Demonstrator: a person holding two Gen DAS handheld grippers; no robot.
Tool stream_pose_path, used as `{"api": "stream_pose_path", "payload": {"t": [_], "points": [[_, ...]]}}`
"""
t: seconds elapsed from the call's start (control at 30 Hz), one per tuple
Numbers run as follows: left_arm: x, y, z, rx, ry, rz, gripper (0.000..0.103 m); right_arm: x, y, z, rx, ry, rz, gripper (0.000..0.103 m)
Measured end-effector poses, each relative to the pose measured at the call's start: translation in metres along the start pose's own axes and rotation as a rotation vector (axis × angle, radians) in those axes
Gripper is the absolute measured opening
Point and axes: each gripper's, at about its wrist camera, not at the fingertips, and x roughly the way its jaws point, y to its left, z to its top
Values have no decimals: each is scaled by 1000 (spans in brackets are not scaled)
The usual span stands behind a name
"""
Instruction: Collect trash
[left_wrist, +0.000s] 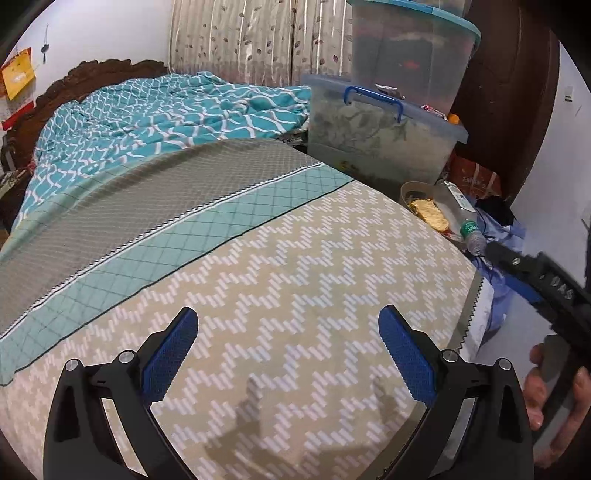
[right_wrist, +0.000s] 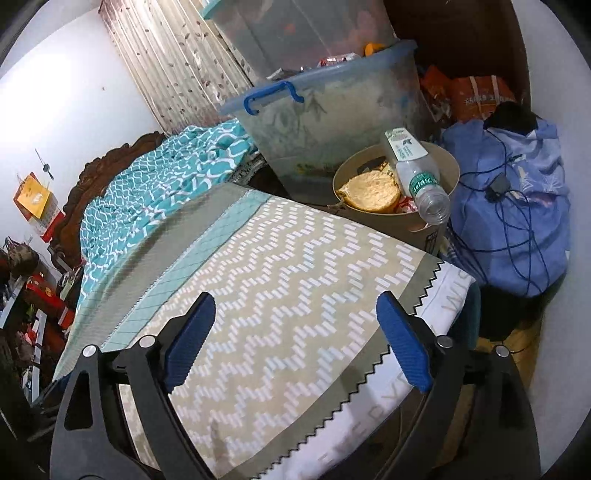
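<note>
Both the left tongs (left_wrist: 288, 354) and right tongs (right_wrist: 295, 339) hang released and empty over the bed (right_wrist: 295, 280). Beyond its far right corner, nearer the right tongs, a bottle (right_wrist: 415, 173) slants across the bin (right_wrist: 452, 162), mouth toward them.

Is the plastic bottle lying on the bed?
No, the plastic bottle is resting in the round bin beside the bed, its open neck sticking out over the rim.

A teal quilt (left_wrist: 140, 122) lies on the bed (left_wrist: 295, 258); beside the bed stand storage boxes (right_wrist: 325, 122) and a blue bag (right_wrist: 517, 206).
</note>
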Motion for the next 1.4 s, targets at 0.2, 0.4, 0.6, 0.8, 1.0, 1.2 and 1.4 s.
{"api": "stream_pose_path", "payload": {"t": [0.2,0.4,0.6,0.8,1.0,1.2,1.4], "points": [[-9,2,-3,8,-15,7,94,-22,13,-7,-9,-31,-7,94],[-17,0,-8,30,-19,22,94,-36,27,-14,-32,-38,-5,94],[-28,5,-11,21,-42,26,94,-45,39,-19,-59,-49,-3,95],[-41,7,-14,23,-87,45,94,-54,45,-21,-71,-73,-7,96],[-54,-1,-13,59,-155,67,94,-68,48,-20,-84,-138,-19,99],[-60,-6,-11,72,-177,74,94,-76,48,-19,-94,-171,-15,99],[-56,-9,-12,60,-127,48,94,-69,40,-18,-69,-149,-10,99]]}}
